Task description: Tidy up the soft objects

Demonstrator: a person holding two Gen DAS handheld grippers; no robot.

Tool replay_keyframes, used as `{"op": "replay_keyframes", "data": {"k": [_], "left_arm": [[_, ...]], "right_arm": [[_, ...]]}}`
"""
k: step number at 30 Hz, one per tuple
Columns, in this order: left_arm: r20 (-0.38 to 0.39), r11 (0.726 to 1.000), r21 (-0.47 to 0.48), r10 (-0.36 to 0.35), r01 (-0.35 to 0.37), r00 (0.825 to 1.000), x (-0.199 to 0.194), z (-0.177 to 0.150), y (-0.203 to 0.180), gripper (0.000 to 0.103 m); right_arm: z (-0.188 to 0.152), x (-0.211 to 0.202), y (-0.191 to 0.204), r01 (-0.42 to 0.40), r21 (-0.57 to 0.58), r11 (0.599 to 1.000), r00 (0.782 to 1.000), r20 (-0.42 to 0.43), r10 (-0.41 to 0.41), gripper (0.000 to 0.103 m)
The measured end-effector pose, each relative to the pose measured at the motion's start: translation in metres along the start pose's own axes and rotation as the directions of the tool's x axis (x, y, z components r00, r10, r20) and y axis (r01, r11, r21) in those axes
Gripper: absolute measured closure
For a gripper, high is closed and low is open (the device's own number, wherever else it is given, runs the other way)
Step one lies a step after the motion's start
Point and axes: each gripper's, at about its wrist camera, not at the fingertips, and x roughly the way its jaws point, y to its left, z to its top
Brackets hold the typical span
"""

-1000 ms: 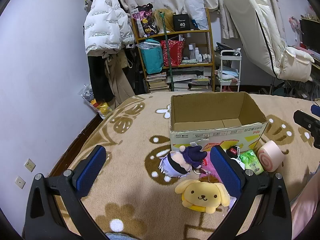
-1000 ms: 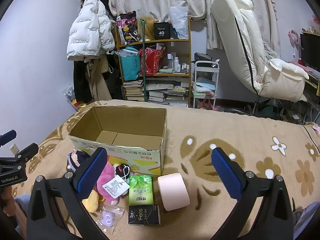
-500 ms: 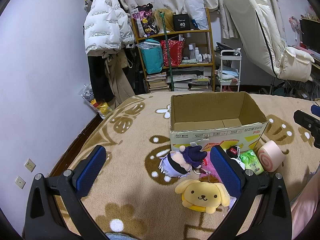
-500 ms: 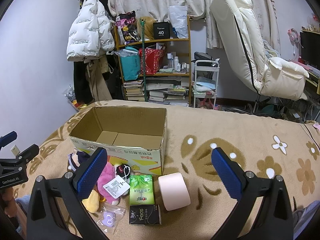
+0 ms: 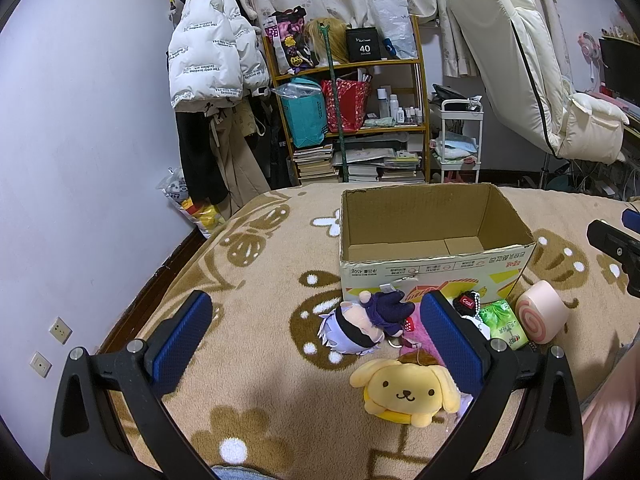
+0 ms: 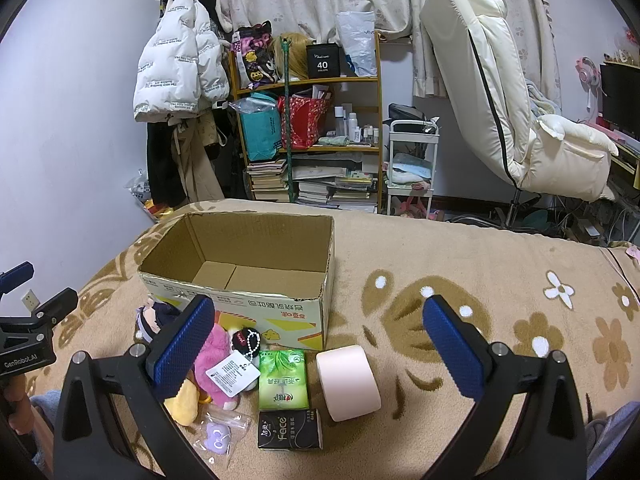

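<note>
Left tool: was spread wide and held nothing, hovering low over the blanket with the toys lying near its right-hand finger.
Right tool: was also spread wide and empty, hanging above the packets and the roll.
Yellow dog toy: lay nearest the left tool, face up on the blanket, just beside the inner face of its right finger.
Purple-haired doll: lay a little farther out, between the dog toy and the box front, partly over a pink plush.
Green tissue pack: lay flat between the right tool's fingers, with a black tissue pack touching its near end.
Pink roll: rested on its side just beside the green pack, near the box corner.
Small clear pouch: lay close to the camera, by the yellow toy's edge.
Box: stood open and empty behind the whole pile, on the bed.
Step in hand: judged to be the first pick, nothing packed yet.
Doing it well: centre the spread fingers over the dog toy's body, close across its widest soft part rather than an ear, lift clear of the doll, then release low inside the box.
</note>
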Motion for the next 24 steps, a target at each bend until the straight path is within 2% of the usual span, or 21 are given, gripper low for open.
{"op": "replay_keyframes", "data": {"k": [24], "left_arm": [[0.0,1.0,-0.002,0.002,-0.002,1.0,-0.0024,0.0057,0.0007,0.0]], "right_arm": [[-0.001,0.0011,0.0031,-0.001,-0.006,1.0,1.0,0.0,0.001,0.0]]}}
